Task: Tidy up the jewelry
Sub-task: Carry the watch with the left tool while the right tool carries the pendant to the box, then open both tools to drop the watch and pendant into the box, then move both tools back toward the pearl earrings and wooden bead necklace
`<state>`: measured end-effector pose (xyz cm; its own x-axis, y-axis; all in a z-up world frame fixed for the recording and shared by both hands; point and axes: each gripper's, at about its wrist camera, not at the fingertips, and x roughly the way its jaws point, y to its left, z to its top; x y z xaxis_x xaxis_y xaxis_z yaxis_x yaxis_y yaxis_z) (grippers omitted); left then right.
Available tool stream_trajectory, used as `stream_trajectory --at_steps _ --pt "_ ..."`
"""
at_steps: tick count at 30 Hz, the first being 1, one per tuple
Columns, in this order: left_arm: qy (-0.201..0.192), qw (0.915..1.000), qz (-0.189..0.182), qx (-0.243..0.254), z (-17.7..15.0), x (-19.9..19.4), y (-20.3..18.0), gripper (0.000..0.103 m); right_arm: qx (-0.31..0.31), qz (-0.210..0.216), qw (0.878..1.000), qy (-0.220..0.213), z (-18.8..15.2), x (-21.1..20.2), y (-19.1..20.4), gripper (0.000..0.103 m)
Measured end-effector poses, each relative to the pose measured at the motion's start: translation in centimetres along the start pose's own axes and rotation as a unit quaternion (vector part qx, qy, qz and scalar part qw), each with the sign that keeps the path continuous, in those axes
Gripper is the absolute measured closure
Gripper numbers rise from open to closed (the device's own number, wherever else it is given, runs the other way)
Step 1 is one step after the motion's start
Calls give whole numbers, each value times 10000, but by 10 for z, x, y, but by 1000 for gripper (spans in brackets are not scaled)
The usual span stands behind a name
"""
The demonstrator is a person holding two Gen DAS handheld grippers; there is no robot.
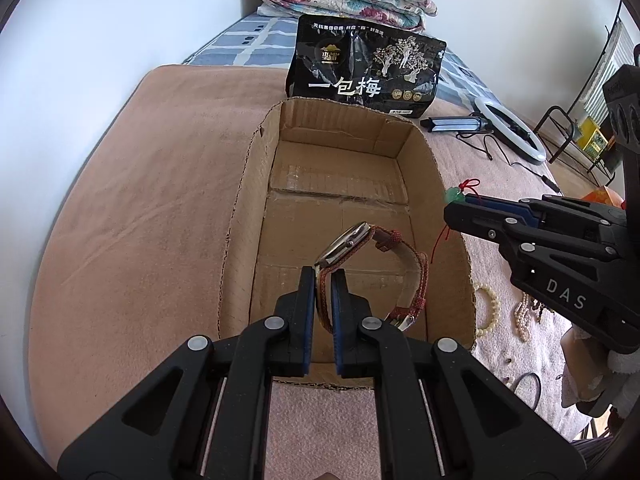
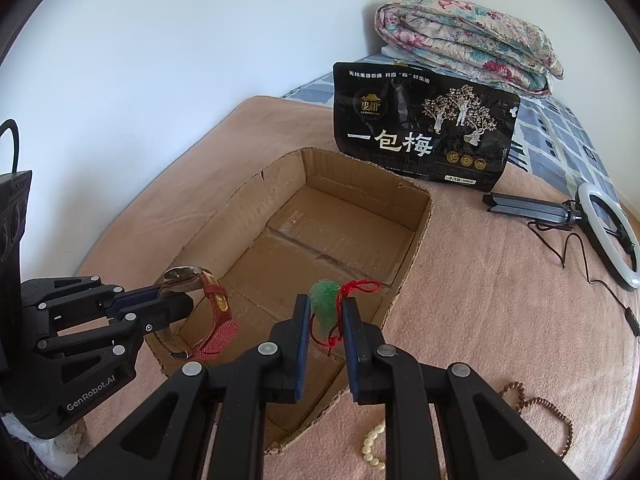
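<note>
Left wrist cam: my left gripper [image 1: 323, 280] is nearest, jaws pinched tight on the red strap of a watch [image 1: 362, 264], which hangs over the near end of the open cardboard box [image 1: 240, 200]. Pearl strands [image 1: 524, 316] lie on the pink blanket [image 1: 140, 220] to the right.

Right wrist cam: my right gripper [image 2: 326, 312] is nearly closed, gripping a green pendant [image 2: 325, 306] w/ red cord, above the box's near right corner. Black snack bag [image 2: 424, 132] stands behind the box; brown bead string [image 2: 536, 408] lies bottom right.

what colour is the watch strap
Red woven strap on the watch, clearest in the right wrist view.
</note>
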<state>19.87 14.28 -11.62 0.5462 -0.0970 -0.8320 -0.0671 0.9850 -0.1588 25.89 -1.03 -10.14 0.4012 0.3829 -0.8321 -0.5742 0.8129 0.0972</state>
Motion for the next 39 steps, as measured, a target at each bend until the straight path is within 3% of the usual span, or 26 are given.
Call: stream_trajectory --at_steps 10,12,13,17,18,26,34,39 --pt "89 9999 -51 50 -1 9 3 97 -30 19 10000 30 2 11 2 87" --pt "89 9999 -70 53 -1 9 3 95 -49 -29 10000 -40 2 9 3 71" --pt "102 9999 -88 54 -1 9 3 93 -45 -54 10000 -71 3 7 3 67" --pt "19 10000 -43 72 -1 4 2 64 36 -141 9998 -169 4 0 0 47" --pt "-18 10000 -22 80 -1 2 2 63 62 -144 9997 -187 4 -3 -1 47" --pt "-112 9999 60 16 -2 -16 -2 63 167 -217 9992 -300 -4 -30 -8 46" --pt "-326 9993 66 170 -7 -41 -20 63 197 -381 9980 -462 -22 -69 -20 29" --pt "-430 9983 73 386 -12 -56 -42 63 373 -502 9957 -679 -38 -100 -39 12"
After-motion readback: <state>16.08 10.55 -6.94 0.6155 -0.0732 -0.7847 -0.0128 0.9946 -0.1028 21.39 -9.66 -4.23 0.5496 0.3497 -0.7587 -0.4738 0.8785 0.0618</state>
